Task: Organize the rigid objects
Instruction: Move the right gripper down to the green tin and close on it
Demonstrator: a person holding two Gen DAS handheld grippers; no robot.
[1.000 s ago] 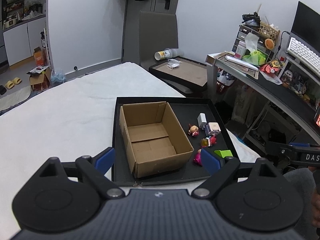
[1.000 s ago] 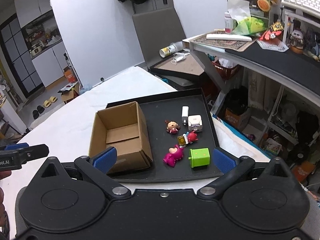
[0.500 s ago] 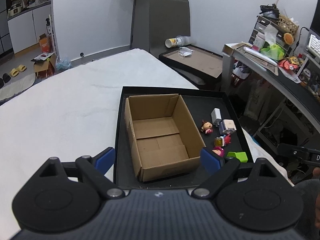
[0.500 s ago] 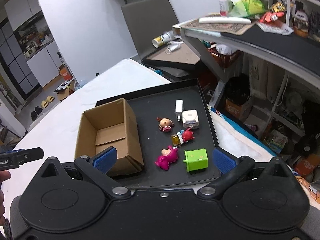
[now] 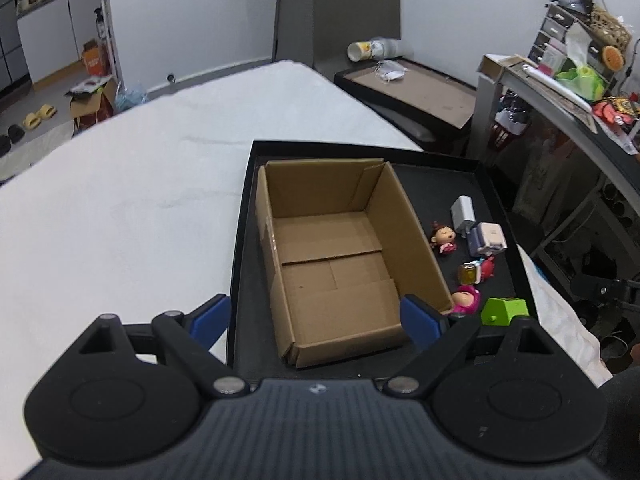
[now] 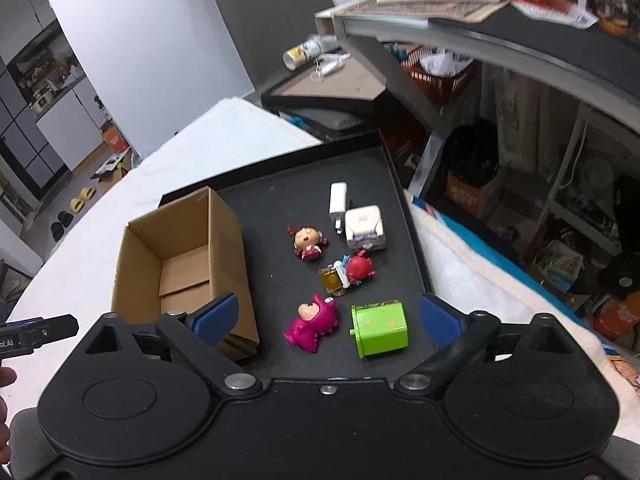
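Observation:
An open empty cardboard box (image 5: 340, 256) (image 6: 188, 264) stands on the left of a black tray (image 5: 436, 184) (image 6: 280, 200). Right of it lie a pink figure (image 6: 314, 322) (image 5: 466, 300), a green cube (image 6: 380, 332) (image 5: 505, 312), a red crab toy (image 6: 352, 270) (image 5: 478, 271), a girl doll (image 6: 307, 241) (image 5: 443, 237), a white cube toy (image 6: 365, 226) (image 5: 488, 237) and a white charger (image 6: 338, 202) (image 5: 463, 210). My left gripper (image 5: 316, 318) is open above the box's near end. My right gripper (image 6: 330, 318) is open above the pink figure and green cube.
The tray rests on a white-covered table (image 5: 140, 184). A cluttered desk (image 6: 500, 28) stands to the right, with storage under it. A second dark tray (image 5: 416, 88) with a cup (image 5: 372, 49) sits behind. A grey chair (image 6: 272, 24) stands at the back.
Both grippers have moved forward and down toward the tray; the box and toys appear larger. Nothing was grasped or shifted.

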